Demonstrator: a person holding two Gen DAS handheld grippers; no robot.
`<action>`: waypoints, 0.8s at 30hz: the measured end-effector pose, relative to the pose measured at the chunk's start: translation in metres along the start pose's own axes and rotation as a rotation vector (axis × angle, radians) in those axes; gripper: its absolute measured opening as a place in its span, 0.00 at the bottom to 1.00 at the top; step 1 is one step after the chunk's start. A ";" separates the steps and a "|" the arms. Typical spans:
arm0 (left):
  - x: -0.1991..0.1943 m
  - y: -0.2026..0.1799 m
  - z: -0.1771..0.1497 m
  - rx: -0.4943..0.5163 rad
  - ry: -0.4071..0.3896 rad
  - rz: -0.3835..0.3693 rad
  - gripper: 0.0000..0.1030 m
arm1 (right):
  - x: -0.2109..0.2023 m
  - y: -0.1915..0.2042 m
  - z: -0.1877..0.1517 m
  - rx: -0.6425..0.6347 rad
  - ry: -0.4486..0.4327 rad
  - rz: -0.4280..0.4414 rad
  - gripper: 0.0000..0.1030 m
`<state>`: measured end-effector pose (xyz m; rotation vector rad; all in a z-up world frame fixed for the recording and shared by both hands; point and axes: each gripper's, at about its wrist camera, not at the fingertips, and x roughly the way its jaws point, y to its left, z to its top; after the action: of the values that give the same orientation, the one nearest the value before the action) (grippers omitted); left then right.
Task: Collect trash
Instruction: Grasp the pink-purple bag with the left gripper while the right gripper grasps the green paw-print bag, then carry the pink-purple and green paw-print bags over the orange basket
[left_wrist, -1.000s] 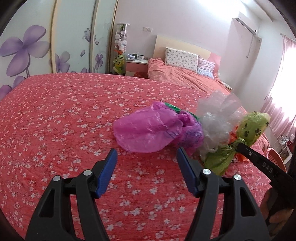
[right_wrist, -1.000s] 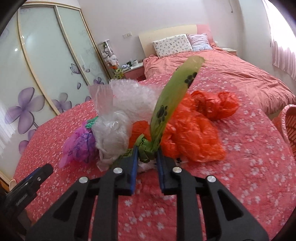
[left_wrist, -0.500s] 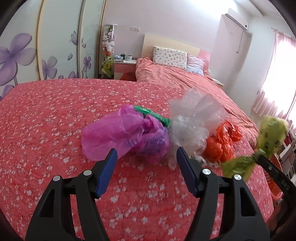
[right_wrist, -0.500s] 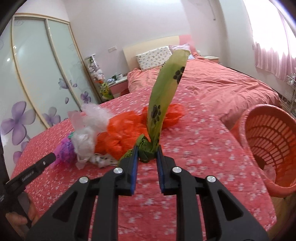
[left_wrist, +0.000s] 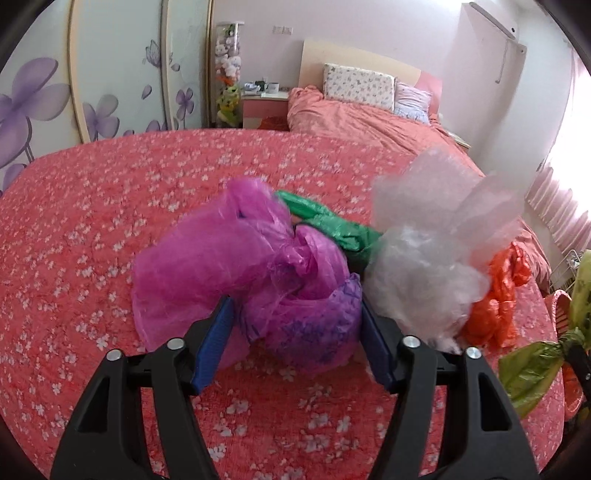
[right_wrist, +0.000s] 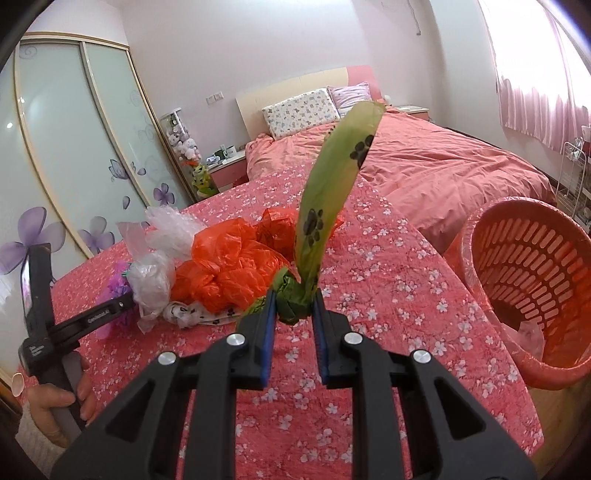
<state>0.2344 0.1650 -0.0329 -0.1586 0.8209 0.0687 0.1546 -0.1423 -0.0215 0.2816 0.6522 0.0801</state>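
Orange basket (right_wrist: 532, 266), right: pale scrap inside, unclear. Right gripper (right_wrist: 293, 314) clamps green paw-print bag (right_wrist: 332, 184), carried basketward. Left gripper (left_wrist: 295, 332) has just been closing around purple bag (left_wrist: 240, 266); contact unclear.

The left gripper (left_wrist: 295, 332) reaches over a red flowered bedspread (left_wrist: 92, 221), its blue-padded jaws just closing around a crumpled magenta plastic bag (left_wrist: 236, 266). A green bag (left_wrist: 328, 225), a clear bag (left_wrist: 424, 273) and an orange bag (left_wrist: 498, 295) lie toward the bedspread's right edge.
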 end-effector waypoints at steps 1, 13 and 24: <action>0.001 0.002 -0.002 -0.003 0.006 -0.006 0.53 | 0.000 0.001 0.000 0.000 0.001 0.000 0.19; -0.036 0.032 -0.011 -0.011 -0.053 -0.015 0.32 | -0.018 0.002 0.003 -0.007 -0.027 0.005 0.19; -0.079 0.023 -0.012 -0.003 -0.102 -0.046 0.32 | -0.048 -0.001 0.002 -0.019 -0.062 0.004 0.19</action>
<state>0.1692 0.1852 0.0138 -0.1757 0.7146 0.0342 0.1177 -0.1513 0.0079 0.2655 0.5890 0.0808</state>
